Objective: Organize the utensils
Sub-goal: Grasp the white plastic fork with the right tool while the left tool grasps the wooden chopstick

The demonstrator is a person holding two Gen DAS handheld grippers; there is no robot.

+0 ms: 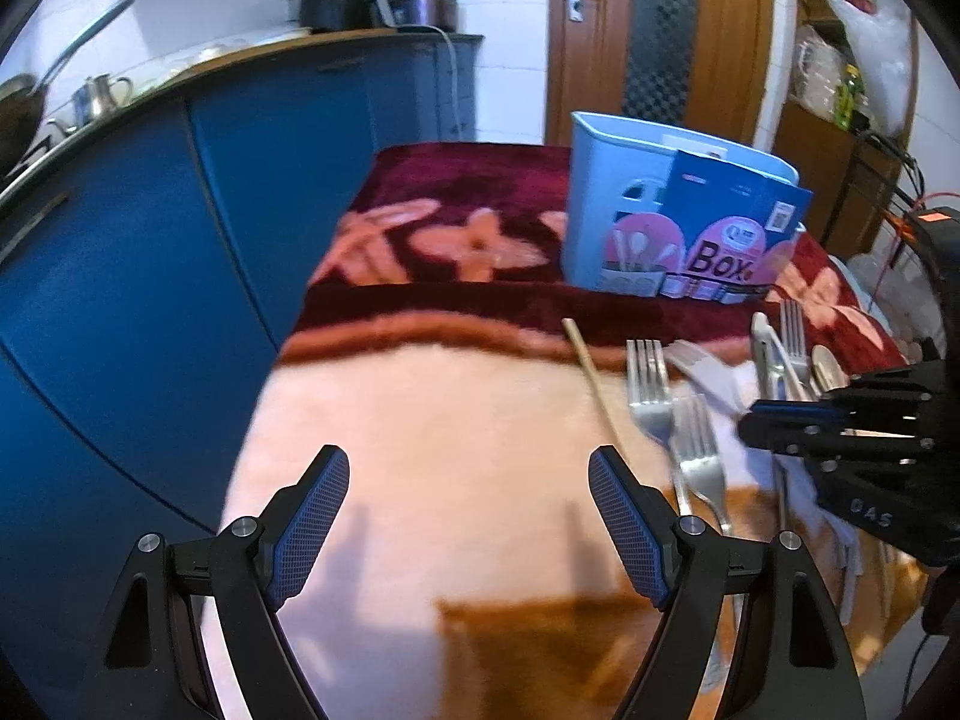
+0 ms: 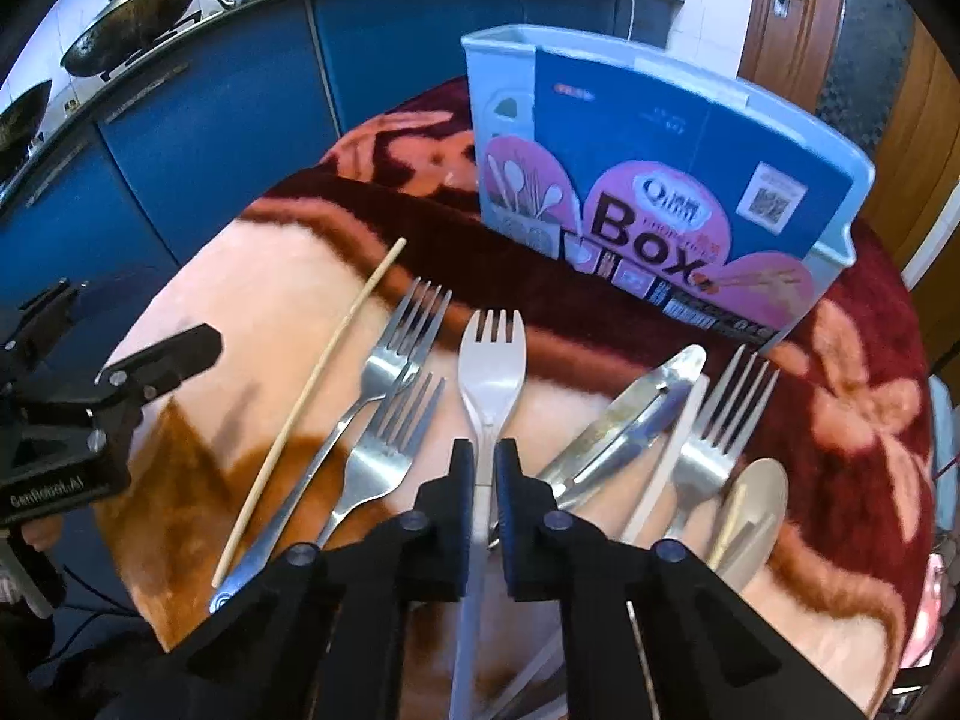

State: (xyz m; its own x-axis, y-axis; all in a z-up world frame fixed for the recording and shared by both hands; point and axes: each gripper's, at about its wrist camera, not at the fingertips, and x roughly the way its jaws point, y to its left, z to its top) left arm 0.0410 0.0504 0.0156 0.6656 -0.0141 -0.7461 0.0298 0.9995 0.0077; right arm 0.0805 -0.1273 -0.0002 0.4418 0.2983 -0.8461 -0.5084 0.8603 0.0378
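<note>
In the right wrist view, my right gripper [image 2: 485,450] is shut on the handle of a white plastic fork [image 2: 492,360] that lies on the blanket, tines pointing away. Two metal forks [image 2: 402,348] and a wooden chopstick [image 2: 312,414] lie to its left. On its right are a metal knife [image 2: 630,414], another fork [image 2: 720,420] and a spoon [image 2: 756,504]. A light blue utensil box [image 2: 660,180] stands upright behind them. My left gripper [image 1: 468,468] hangs open over bare blanket, left of the chopstick [image 1: 591,372], with nothing between its fingers.
The table is covered by a maroon and peach flowered blanket [image 1: 456,240]. Blue kitchen cabinets [image 1: 150,240] run along the left, with pans and a kettle on the counter. A wooden door [image 1: 600,30] and cluttered shelves stand behind the table.
</note>
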